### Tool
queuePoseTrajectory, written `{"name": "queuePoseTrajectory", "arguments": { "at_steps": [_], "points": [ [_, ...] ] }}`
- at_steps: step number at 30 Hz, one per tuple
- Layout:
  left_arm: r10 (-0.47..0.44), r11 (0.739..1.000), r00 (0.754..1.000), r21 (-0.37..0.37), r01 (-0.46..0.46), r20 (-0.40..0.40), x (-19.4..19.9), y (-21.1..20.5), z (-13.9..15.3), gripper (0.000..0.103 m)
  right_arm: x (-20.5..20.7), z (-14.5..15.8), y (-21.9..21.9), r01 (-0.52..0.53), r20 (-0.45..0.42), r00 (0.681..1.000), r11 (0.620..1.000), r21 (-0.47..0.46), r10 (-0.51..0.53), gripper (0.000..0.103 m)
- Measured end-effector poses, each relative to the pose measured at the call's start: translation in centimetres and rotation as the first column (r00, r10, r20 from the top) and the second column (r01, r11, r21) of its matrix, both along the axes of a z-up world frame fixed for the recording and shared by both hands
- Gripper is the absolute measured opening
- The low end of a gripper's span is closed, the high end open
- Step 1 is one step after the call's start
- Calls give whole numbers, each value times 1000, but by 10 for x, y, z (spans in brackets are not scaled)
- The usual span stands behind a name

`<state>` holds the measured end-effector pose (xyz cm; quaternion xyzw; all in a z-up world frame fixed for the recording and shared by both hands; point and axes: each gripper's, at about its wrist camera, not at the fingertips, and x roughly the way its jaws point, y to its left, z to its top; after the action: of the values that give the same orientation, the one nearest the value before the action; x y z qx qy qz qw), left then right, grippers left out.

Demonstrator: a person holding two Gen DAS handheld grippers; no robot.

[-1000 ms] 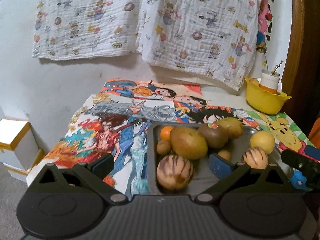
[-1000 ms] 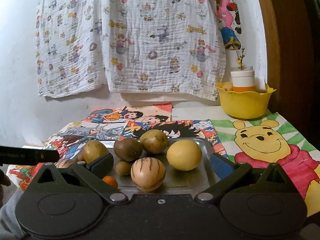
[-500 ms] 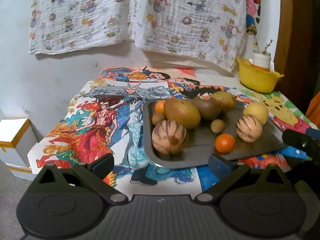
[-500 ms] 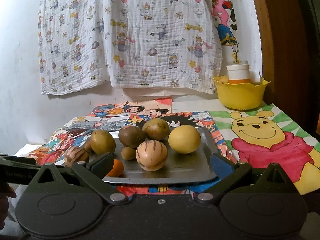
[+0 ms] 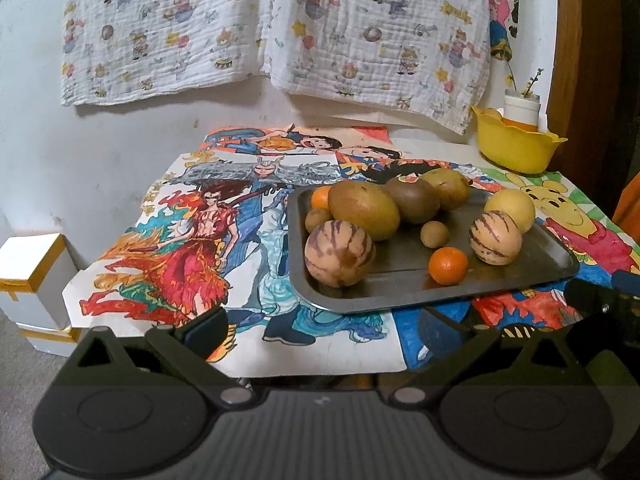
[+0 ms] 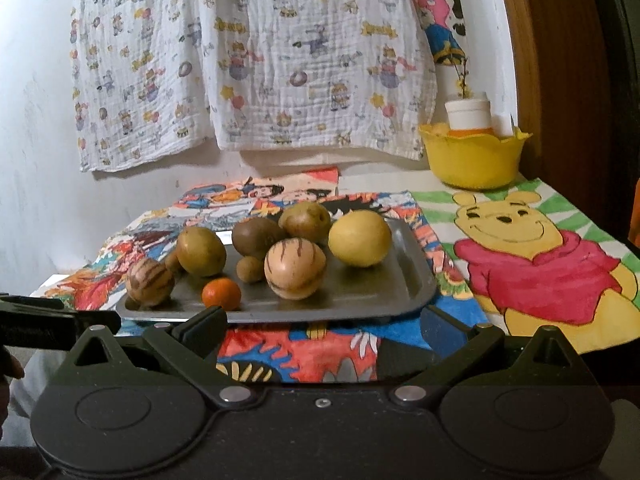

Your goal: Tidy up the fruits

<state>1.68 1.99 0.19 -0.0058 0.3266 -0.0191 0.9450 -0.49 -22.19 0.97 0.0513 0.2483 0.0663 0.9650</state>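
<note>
A grey metal tray (image 5: 532, 276) (image 6: 408, 280) on the table holds several fruits: two striped melons (image 5: 340, 254) (image 6: 295, 268), a yellow round fruit (image 5: 510, 210) (image 6: 359, 237), brown kiwis (image 5: 414, 199), a large green-brown fruit (image 5: 363, 210) and small oranges (image 5: 448, 265) (image 6: 221, 293). My left gripper (image 5: 320, 332) is open and empty, back from the table's front edge. My right gripper (image 6: 324, 332) is open and empty, just short of the tray's near rim.
A yellow bowl (image 5: 516, 146) (image 6: 472, 158) with a white jar stands at the back right. Cartoon drawings cover the table. Patterned cloths hang on the wall. White boxes (image 5: 30, 276) sit on the floor at left. A wooden post rises at right.
Both grippers have pulled back from the tray toward the table's front edge. A small orange now lies in plain view on the tray's near side.
</note>
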Motion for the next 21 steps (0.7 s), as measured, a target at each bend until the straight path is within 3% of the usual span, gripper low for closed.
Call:
{"name": "queuePoseTrajectory", "arguments": {
  "at_steps": [21],
  "points": [
    [10,1000,999,1,-10,-50,-1,-1,-3,103,-4,-2,1,-16,-9,1000,999,-34,16,102]
  ]
}}
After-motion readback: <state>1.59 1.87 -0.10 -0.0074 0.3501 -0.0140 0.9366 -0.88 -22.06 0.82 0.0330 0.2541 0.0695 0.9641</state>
